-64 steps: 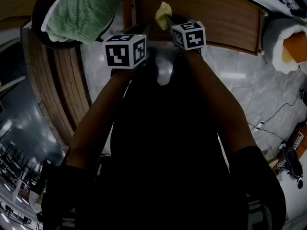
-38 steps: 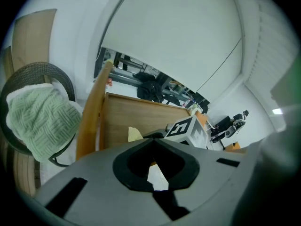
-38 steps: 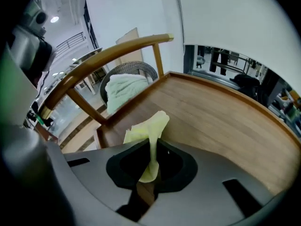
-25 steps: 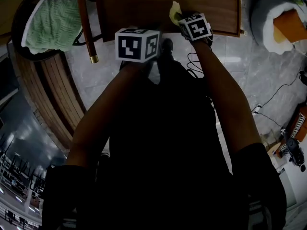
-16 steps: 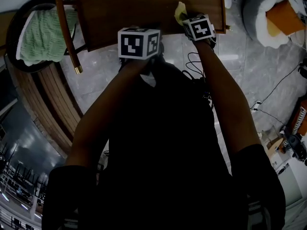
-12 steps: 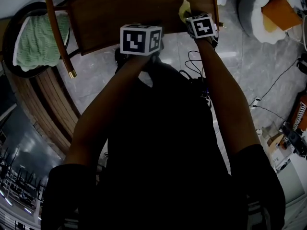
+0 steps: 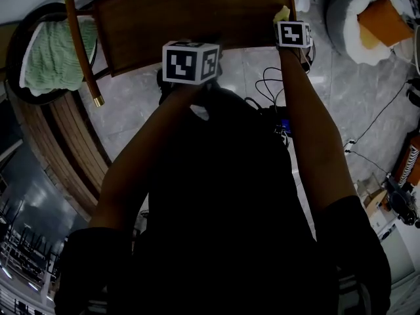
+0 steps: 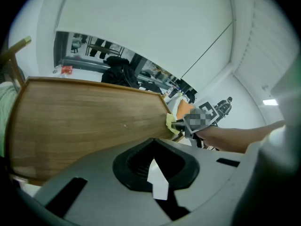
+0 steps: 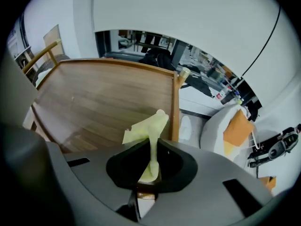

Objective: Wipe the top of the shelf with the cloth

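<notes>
- A pale yellow cloth (image 9: 149,126) is seen crumpled, with its lower end pinched between the jaws of the right gripper (image 9: 146,173) and its loose part raised upward.
- The cloth is held at the right end of the shelf top (image 9: 103,98), a flat brown wooden board with a raised rim.

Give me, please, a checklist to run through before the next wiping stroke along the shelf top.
1. Grip: the cloth is clamped in the jaws of the right gripper: ok.
2. Contact: the cloth is pressed onto the shelf top: cannot tell; it sits at the right end.
3. Path: the shelf top is bare wood: ok.
4. The left gripper is empty, jaws together: ok.
5. The left gripper is out of the stroke's way: cannot tell; it is near the front edge.
</notes>
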Motion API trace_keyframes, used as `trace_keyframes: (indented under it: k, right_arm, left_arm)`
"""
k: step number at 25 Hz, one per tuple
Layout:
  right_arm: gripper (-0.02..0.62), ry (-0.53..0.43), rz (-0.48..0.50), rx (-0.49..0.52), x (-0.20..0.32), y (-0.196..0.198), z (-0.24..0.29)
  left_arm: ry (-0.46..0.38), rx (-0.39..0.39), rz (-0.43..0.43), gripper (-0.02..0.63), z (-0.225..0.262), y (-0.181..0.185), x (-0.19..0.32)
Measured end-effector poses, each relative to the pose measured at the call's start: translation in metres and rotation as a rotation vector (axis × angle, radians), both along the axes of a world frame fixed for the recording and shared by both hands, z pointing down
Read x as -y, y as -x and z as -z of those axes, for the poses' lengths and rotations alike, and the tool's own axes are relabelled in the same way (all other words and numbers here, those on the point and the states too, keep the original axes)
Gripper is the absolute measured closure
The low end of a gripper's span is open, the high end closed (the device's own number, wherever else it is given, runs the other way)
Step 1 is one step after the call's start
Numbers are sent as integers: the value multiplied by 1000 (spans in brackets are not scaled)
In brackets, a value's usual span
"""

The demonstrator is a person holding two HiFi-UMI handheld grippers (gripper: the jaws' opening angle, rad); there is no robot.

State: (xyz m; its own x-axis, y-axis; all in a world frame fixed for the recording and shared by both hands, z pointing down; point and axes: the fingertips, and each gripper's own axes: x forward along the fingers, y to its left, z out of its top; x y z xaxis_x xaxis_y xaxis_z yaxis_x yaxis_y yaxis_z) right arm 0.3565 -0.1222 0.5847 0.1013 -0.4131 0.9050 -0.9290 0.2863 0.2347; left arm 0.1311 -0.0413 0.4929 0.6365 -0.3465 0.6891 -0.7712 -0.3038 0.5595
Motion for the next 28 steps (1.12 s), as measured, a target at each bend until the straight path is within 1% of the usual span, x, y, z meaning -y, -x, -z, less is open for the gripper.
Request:
trace_keyframes:
  k: [3, 5, 6, 7, 9, 11, 12, 13, 15, 17, 20, 23, 25, 28]
  right_arm:
    - [549, 22, -86, -41, -8, -20, 1]
    - [549, 3, -124, -38, -9, -22, 8]
    - [549, -25, -121, -31, -8, -15, 17]
    - [549, -67, -86, -20, -5, -3, 26]
    - [549, -154, 67, 36, 0, 45, 40]
    - [549, -203, 214, 164, -3, 113, 55]
    - [549, -209, 263, 247, -9, 151, 63]
    - [549, -204, 296, 334, -17, 191, 69]
    - [549, -169, 327, 496, -38, 268, 73]
    - [549, -128, 359, 594, -56, 340, 69]
    - [549, -79, 426, 662, -76, 430, 56]
    - [549, -18, 485, 709, -97, 498, 36]
    - [549, 16, 530, 680, -109, 528, 19]
    - [549, 71, 660, 555, -124, 555, -9]
  left_arm:
    - [3, 1, 21, 594, 1, 15, -7]
    - [-4, -3, 43, 594, 3, 30, -11]
    - [-7, -5, 54, 594, 5, 41, -13]
    - [-11, -8, 65, 594, 7, 53, -16]
    - [-21, -11, 84, 594, 13, 82, -21]
    - [-37, -10, 104, 594, 22, 111, -24]
    - [-45, -7, 114, 594, 27, 127, -25]
    - [-53, -2, 124, 594, 32, 143, -27]
    - [-69, 16, 145, 594, 40, 178, -32]
    - [-81, 36, 169, 594, 46, 216, -36]
    - [-81, 56, 211, 594, 48, 268, -43]
    - [-60, 82, 239, 595, 40, 307, -54]
    - [-46, 88, 250, 594, 34, 326, -61]
    - [-35, 74, 257, 594, 27, 342, -70]
